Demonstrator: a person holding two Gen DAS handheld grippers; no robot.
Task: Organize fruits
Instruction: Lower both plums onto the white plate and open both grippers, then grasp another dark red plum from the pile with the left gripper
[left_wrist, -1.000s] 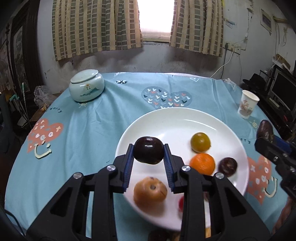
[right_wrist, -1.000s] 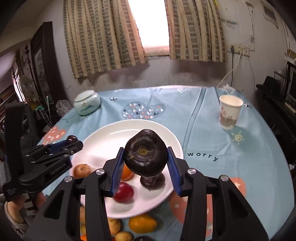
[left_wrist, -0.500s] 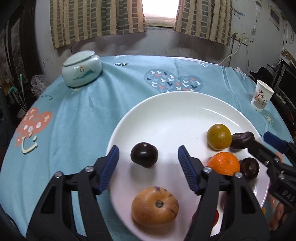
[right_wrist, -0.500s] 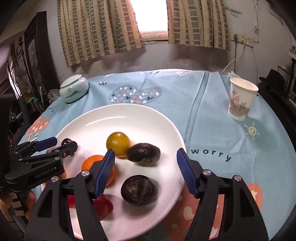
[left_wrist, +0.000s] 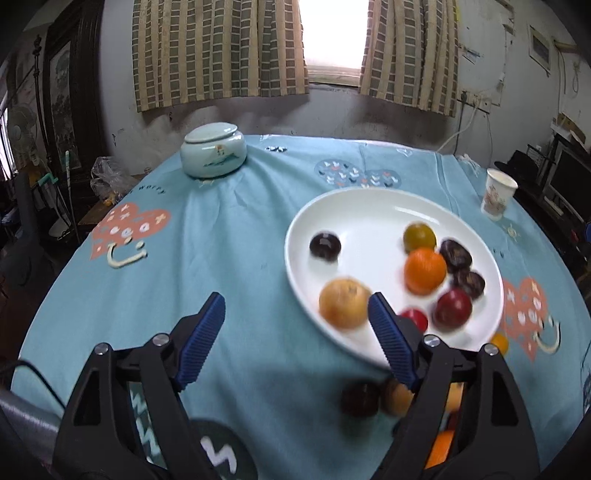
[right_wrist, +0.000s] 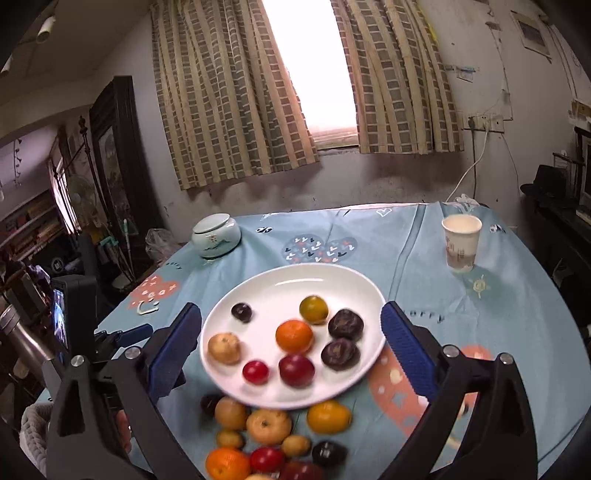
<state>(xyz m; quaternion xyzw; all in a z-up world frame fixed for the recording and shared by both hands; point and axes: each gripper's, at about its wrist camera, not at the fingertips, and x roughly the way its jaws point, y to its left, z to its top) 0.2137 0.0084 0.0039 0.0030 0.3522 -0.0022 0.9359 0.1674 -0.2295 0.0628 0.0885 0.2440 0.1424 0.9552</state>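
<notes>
Round fruits, no long axis, on plate; both tools just opened, empty.

- left gripper: black plastic frame with triangular cutouts, silver screws at pivots, blue ribbed pads on both fingers
- black cable at its lower left edge
- right gripper: same black frame, silver screws, blue ribbed pads
- knit whitish sleeve at lower left of right view
</notes>
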